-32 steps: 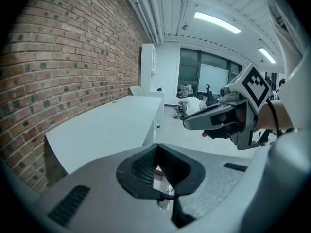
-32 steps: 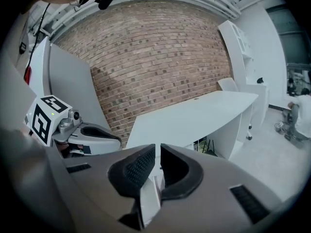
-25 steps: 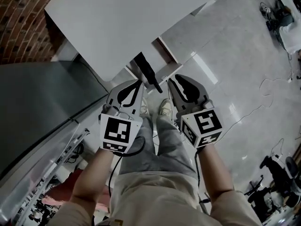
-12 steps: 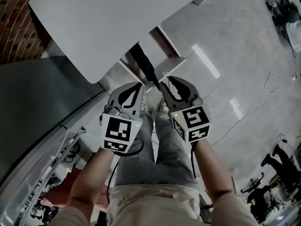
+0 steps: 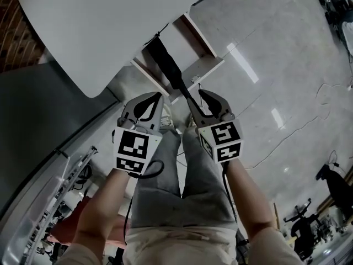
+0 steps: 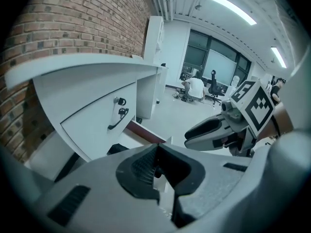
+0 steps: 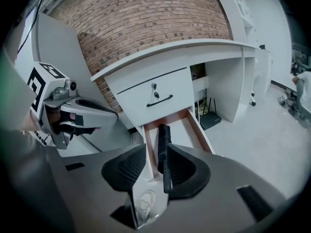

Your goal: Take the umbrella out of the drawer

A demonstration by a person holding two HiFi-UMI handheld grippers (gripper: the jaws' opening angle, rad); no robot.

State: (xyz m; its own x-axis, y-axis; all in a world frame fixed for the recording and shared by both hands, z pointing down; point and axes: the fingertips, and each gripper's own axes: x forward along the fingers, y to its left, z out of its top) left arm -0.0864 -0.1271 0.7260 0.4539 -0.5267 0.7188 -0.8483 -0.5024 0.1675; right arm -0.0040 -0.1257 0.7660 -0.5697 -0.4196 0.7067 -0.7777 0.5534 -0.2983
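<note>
A black folded umbrella (image 5: pixel 168 68) lies lengthwise in the open lower drawer (image 5: pixel 207 65) of a white desk, its near end poking over the drawer front. My right gripper (image 5: pixel 197 96) hovers just at that near end. Its jaws have just been opening and stand open. In the right gripper view the umbrella (image 7: pixel 163 149) runs between the jaws, close to the right pad (image 7: pixel 187 174), and is not pinched. My left gripper (image 5: pixel 157 97) hangs to the left of the drawer, shut and empty, its tips (image 6: pixel 155 147) meeting.
Above the open drawer is a closed drawer with a black handle (image 7: pixel 159 100) and a key. A brick wall (image 7: pixel 146 23) backs the desk. A black box (image 7: pixel 213 119) sits under the desk. The person's legs and shoes (image 5: pixel 165 127) stand below the grippers.
Both grippers have sunk toward the drawer front, and the right one now sits at the umbrella's near end. The right jaws have spread wider. The left jaws look unchanged.
</note>
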